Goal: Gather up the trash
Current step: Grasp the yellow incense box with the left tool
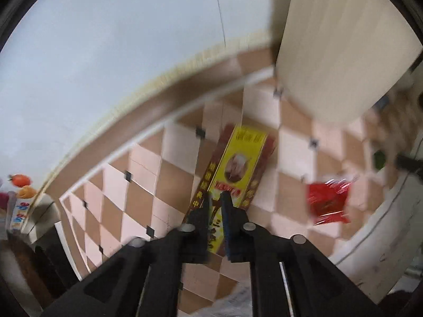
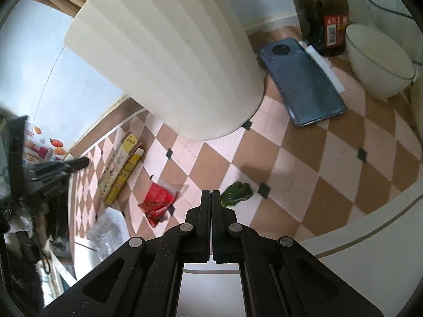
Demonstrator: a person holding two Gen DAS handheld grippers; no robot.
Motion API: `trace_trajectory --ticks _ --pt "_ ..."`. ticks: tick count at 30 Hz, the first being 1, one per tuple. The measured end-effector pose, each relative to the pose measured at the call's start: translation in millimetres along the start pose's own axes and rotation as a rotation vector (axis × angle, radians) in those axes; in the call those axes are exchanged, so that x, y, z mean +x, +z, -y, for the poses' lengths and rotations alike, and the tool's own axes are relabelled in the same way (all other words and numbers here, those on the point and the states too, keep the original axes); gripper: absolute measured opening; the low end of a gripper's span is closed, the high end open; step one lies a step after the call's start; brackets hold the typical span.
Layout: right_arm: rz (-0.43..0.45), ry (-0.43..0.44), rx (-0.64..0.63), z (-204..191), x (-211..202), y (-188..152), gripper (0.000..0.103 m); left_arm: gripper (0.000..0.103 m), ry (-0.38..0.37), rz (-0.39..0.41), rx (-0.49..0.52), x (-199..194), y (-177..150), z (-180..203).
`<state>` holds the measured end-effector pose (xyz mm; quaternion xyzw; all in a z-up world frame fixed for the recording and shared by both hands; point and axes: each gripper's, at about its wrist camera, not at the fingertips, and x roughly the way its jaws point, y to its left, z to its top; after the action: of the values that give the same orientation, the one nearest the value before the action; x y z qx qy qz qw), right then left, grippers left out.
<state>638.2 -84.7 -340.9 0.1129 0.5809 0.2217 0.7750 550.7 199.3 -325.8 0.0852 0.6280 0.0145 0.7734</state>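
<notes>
A table covered in a checked cloth of pink and brown diamonds with small black squares is seen in both views; its pale rim curves past at five o'clock in the right wrist view. Behind it a light blue-grey wall is seen. A cream ribbed bin stands on the cloth at twelve o'clock. At two o'clock of the bin a dark blue phone lies flat, with a dark bottle and a white bowl beyond it.

The trash is spread on the cloth: a yellow carton lies flat at seven o'clock of the bin, a red wrapper just beside it, and a green leaf near the right tool.

The right tool is fully closed with nothing between its jaws. The left tool is narrowly parted above the carton's near end; whether it is touched cannot be told.
</notes>
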Motion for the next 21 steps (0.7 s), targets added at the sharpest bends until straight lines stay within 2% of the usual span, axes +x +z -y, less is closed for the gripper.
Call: trace_trajectory --ticks 2,3,5,10,13,15,16,17,19,20,21 --pt "0.000 -0.006 -0.005 -3 6 1 0.000 0.047 -0.001 -0.048 0.025 23 4 3" --pt "-0.003 -0.008 -0.006 -4 7 2 0.000 0.057 0.003 0.002 0.019 20 6 1" --pt "-0.011 -0.016 -0.012 -5 13 5 0.000 0.074 -0.042 -0.010 -0.006 22 13 -4" --pt "-0.035 -0.017 0.010 1 29 10 0.000 0.074 -0.131 -0.015 -0.023 24 23 -7" --pt "-0.047 -0.010 0.027 6 34 11 0.000 0.074 -0.224 -0.056 0.033 29 24 6" --pt "-0.051 -0.016 0.024 7 37 12 0.000 0.074 -0.217 -0.091 0.106 36 21 24" --pt "-0.055 -0.017 0.024 7 38 12 0.000 0.075 -0.185 -0.096 0.135 38 19 33" --pt "-0.057 -0.020 0.024 8 39 12 0.000 0.070 -0.178 -0.061 0.137 34 18 35" --pt "-0.058 -0.026 0.019 7 42 12 0.000 0.042 -0.204 -0.040 0.096 28 20 35" --pt "-0.057 -0.029 0.019 8 42 13 0.000 0.019 -0.205 -0.028 0.076 25 20 34" --pt "-0.056 -0.032 0.021 9 43 13 0.000 0.019 -0.206 -0.014 0.055 20 20 33"
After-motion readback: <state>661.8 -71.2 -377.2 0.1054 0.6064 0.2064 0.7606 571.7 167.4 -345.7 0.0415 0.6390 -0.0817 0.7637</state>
